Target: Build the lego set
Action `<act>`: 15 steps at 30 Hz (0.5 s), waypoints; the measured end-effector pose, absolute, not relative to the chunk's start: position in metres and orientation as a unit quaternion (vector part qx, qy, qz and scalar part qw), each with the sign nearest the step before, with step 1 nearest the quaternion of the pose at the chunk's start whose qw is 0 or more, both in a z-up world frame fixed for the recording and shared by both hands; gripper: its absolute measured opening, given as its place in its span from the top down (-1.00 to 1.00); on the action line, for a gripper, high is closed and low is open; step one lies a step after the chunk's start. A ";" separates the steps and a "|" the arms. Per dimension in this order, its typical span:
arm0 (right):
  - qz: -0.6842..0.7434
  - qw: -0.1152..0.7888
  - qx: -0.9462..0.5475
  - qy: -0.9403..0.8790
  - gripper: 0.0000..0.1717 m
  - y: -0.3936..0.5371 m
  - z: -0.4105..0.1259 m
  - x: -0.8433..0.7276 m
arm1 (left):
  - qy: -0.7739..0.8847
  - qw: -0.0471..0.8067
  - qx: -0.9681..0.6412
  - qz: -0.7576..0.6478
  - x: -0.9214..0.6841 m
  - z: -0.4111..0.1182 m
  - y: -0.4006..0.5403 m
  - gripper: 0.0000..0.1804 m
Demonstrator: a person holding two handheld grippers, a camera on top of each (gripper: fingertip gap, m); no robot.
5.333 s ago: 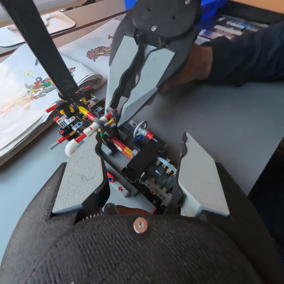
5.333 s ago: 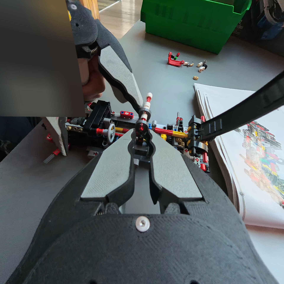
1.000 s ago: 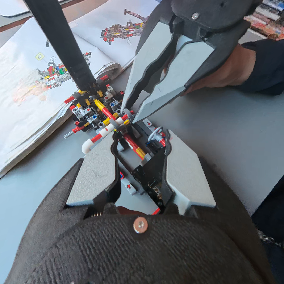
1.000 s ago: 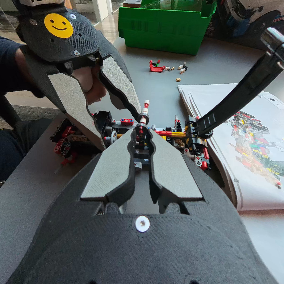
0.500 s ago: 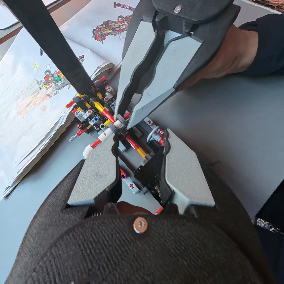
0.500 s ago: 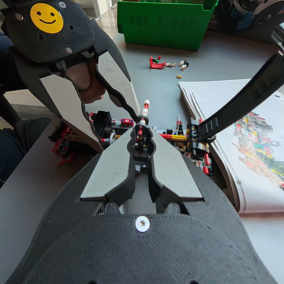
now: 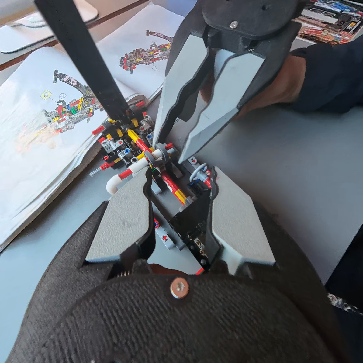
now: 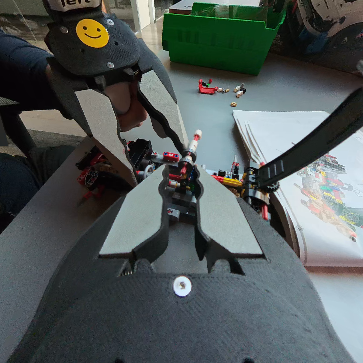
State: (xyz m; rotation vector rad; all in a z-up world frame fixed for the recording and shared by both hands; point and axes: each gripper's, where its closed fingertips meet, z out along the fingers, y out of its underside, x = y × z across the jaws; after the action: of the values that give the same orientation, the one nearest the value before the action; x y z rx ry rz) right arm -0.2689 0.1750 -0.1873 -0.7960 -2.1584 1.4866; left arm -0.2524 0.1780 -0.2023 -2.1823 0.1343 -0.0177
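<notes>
A yellow smiley sticker (image 8: 92, 33) and a white lettered label (image 8: 75, 4) sit on the black housing of the left tool (image 7: 180, 171).

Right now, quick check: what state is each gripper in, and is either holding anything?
Left gripper: closed on the black rear block of the brick-built vehicle chassis.
Right gripper: open, fingertips straddling the red-and-white axle, one fingertip touching it.

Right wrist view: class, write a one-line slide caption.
Two tools meet over a brick model on a grey table, beside a booklet and green bin.
</notes>
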 end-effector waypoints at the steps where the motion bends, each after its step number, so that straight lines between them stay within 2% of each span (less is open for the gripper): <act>1: 0.526 0.204 -0.283 -0.776 0.75 0.176 -0.189 -0.269 | 0.055 0.460 -0.886 -0.004 -0.253 -0.202 0.178 0.38; 8: 0.504 0.211 -0.292 -0.785 0.81 0.181 -0.195 -0.271 | 0.052 0.464 -0.884 0.002 -0.253 -0.201 0.177 0.38; 15: 0.520 0.230 -0.281 -0.774 0.80 0.186 -0.188 -0.267 | 0.048 0.460 -0.886 0.000 -0.246 -0.192 0.168 0.30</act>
State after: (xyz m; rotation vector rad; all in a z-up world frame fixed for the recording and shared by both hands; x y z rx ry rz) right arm -0.2674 0.1864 -0.1875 -0.7723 -2.1283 1.4294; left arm -0.2459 0.1680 -0.1923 -2.1813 0.1190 0.0000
